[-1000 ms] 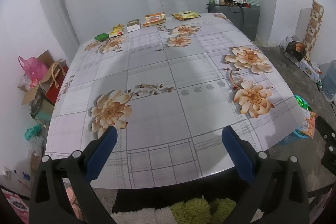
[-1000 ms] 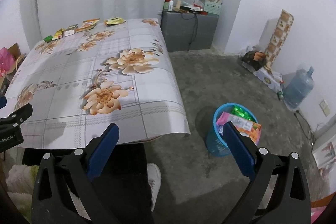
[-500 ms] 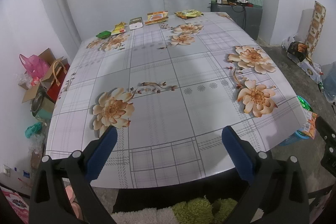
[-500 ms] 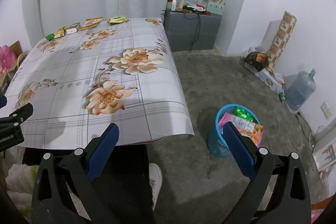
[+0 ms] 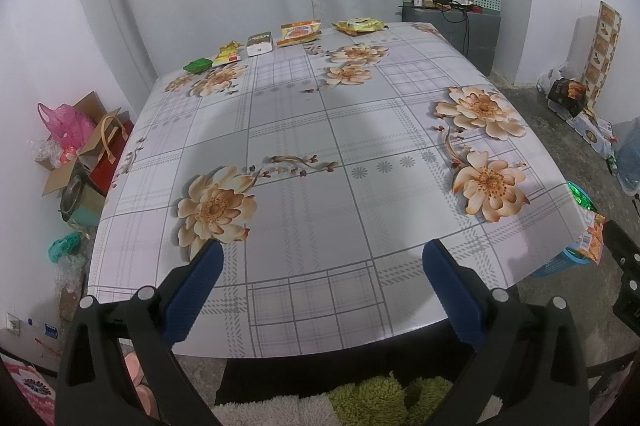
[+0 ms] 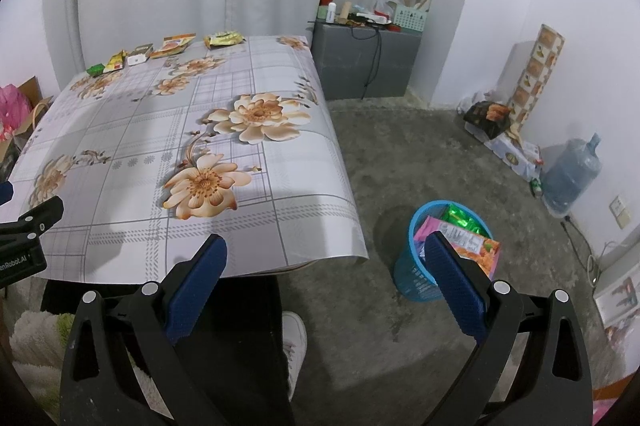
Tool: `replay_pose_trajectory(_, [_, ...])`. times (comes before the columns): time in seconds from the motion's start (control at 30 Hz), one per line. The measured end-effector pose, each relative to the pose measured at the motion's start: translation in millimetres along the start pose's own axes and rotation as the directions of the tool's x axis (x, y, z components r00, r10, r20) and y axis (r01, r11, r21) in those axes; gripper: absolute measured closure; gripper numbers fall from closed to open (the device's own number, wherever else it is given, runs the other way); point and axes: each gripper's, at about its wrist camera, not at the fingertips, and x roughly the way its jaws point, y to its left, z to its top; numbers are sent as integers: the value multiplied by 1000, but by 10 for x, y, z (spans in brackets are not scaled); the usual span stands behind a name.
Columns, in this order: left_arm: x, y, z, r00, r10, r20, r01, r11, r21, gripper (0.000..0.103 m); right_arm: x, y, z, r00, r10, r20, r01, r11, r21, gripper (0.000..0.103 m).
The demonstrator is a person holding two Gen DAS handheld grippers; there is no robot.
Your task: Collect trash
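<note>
Several wrappers lie in a row along the far edge of the floral table: a green packet, a yellow-red wrapper, a small white box, an orange packet and a yellow-green packet. They also show in the right wrist view, the orange packet among them. My left gripper is open and empty over the table's near edge. My right gripper is open and empty off the table's near right corner. A blue trash basket on the floor holds wrappers.
A grey cabinet with bottles stands at the back. Bags and boxes sit on the floor left of the table. A water jug and boxes stand by the right wall. A shoe is below.
Both grippers have drifted slightly, so the table and basket sit a little lower and farther right in view. Both grippers stay open and empty.
</note>
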Motion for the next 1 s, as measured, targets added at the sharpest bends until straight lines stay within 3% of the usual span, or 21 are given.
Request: replay_pose_trajectory(1.0, [-1, -4, 2, 1000, 1, -2, -1, 1000, 3, 5, -13, 22, 1, 1000, -1, 1, 1, 1000, 3, 8])
